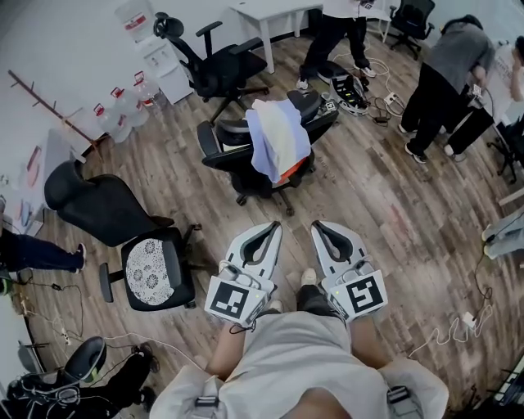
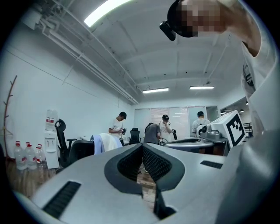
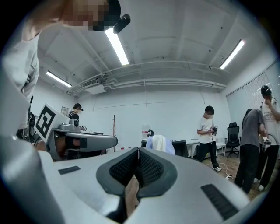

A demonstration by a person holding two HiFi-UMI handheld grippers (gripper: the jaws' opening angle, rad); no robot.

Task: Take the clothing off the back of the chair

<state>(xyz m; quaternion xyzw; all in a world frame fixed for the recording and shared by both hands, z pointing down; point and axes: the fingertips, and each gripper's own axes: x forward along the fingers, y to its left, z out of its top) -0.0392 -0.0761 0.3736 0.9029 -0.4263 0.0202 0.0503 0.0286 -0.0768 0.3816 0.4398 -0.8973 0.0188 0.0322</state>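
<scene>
Office-like workroom. Swivel chairs [image 1: 209,69] on wood floor [image 1: 393,213], white desk [image 1: 274,15] by wall, water dispenser [image 1: 155,53] with spare bottles [image 1: 123,108], coat rack [image 1: 49,104], loose cables [image 1: 434,338], tube lights [image 3: 117,43] on white ceiling, several standing people [image 1: 446,82].

Clothing [image 1: 278,139] drapes the chair [image 1: 223,155] back — left gripper [image 1: 274,226], right gripper [image 1: 318,225] point toward it.

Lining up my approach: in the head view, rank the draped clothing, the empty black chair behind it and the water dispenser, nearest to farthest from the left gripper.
1. The clothing, draped straight ahead of the left gripper.
2. The empty black chair, beyond it and to the left.
3. The water dispenser, farthest back and left.
</scene>
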